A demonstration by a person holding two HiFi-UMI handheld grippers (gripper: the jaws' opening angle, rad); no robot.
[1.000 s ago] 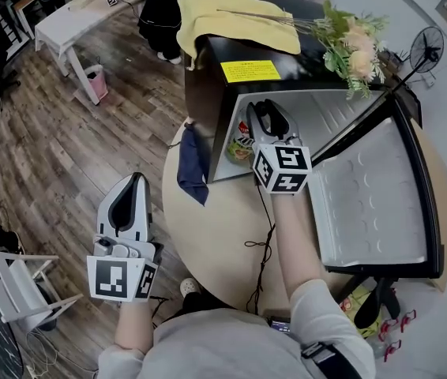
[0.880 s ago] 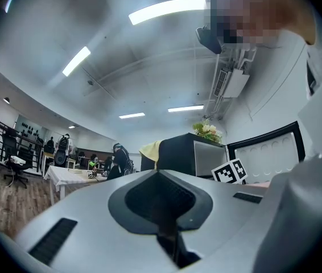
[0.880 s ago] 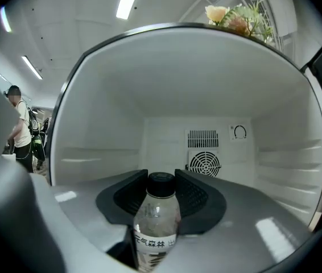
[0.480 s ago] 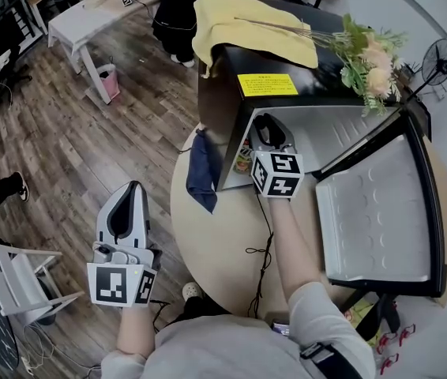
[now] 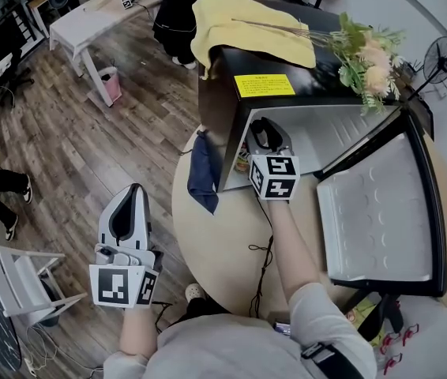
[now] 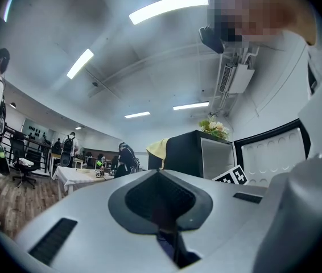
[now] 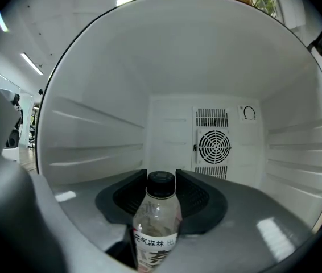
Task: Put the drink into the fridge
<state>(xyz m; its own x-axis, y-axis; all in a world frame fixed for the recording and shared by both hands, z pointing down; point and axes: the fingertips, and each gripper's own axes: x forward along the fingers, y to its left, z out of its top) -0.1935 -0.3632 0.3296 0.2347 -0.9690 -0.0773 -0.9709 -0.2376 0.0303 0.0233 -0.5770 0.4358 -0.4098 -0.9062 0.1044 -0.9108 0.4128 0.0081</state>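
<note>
While my right gripper (image 5: 264, 133) reaches into the open fridge (image 5: 302, 73), its jaws are opening with the bottle (image 7: 156, 215) standing upright between them on the fridge floor, near the front and left of middle. The pads sit close on either side of its cap and shoulders and look to be letting go. The main risk, as I judge it, is in backing out. If I pull away before the pads are clear, or drag to one side, a pad could catch the cap and tip this tall, narrow bottle over. It could then roll out of the mouth onto the table (image 5: 208, 243). Standing so near the front, it might also be struck when the door (image 5: 377, 212) swings shut from the right. The cable trailing across the table could snag my arm as well. My left gripper (image 5: 133, 192) hangs low at the near left, well apart from the fridge, jaws together and empty. Inside the fridge I see only the bottle: bare white walls with ribs, no shelf, and a fan grille (image 7: 214, 145) on the far wall. The door's inner face holds nothing. On top lie a yellow cloth (image 5: 239, 22) and flowers (image 5: 369, 50).
</note>
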